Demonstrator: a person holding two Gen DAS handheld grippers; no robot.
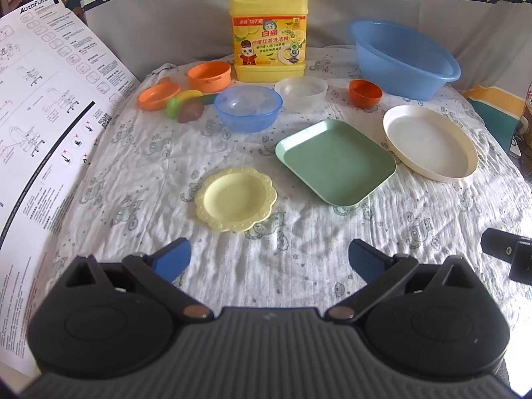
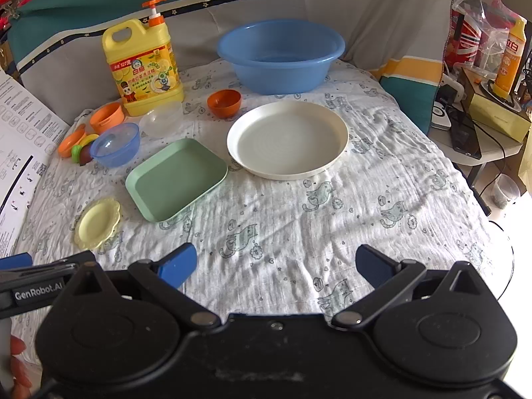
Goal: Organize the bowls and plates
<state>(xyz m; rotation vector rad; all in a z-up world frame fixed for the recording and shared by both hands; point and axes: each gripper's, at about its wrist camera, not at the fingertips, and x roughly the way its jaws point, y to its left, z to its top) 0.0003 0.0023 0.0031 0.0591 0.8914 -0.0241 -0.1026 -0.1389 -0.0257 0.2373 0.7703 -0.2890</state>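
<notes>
Both tools are held released and empty: the left tool [image 1: 267,257] and the right tool [image 2: 276,264] at lower centre. On the cloth-covered bench [image 2: 365,206], the green square plate [image 2: 176,178] is seen mid-left, just beside the cream round plate [image 2: 287,139] at centre.

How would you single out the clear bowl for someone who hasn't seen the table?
Start at the tall yellow detergent jug at the back of the table. Directly in front of its base sits the clear bowl, between the small blue bowl and the dark orange bowl. It is the only see-through, colourless bowl there.
</notes>
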